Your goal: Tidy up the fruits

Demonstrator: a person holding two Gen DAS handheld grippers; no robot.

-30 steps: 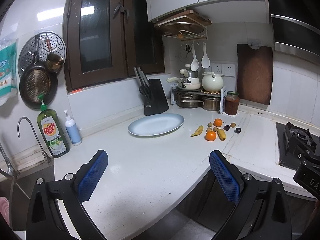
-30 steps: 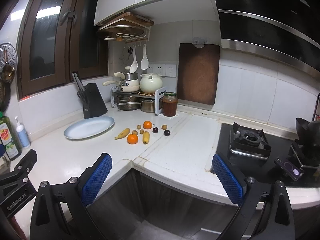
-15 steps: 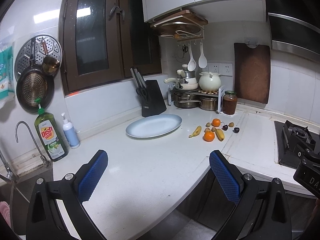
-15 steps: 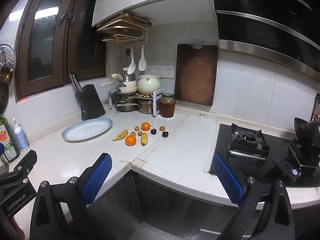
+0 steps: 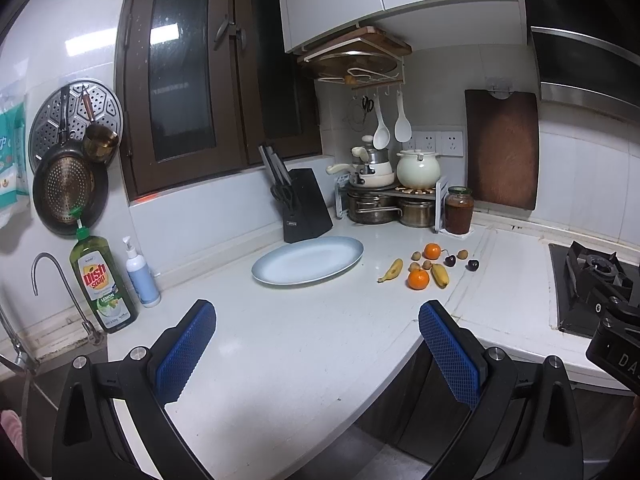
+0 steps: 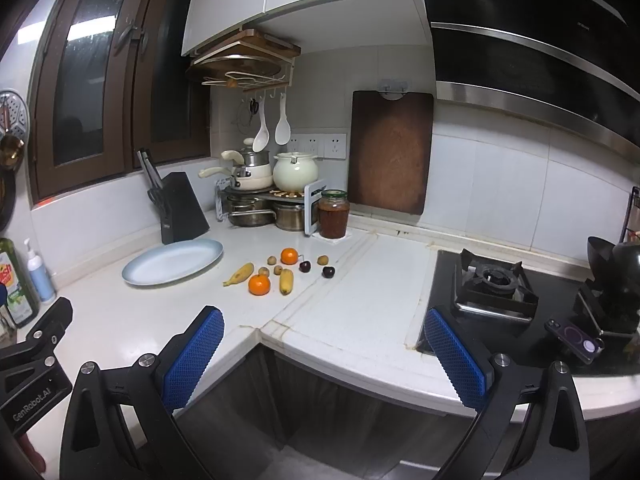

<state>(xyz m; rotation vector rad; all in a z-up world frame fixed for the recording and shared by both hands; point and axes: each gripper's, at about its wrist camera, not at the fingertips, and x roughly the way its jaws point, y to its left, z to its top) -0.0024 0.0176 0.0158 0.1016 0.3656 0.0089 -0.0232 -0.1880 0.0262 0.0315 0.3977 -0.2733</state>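
Left gripper (image 5: pixel 316 344) and right gripper (image 6: pixel 324 346) both spread wide and holding nothing, well short of the fruits (image 6: pixel 280 270), which lay loose on the white counter (image 5: pixel 280 344), just right of the oval plate (image 5: pixel 308 261).

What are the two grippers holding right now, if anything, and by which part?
Nothing. The left gripper and right gripper are both open with bare fingers, well short of the fruit on the counter.
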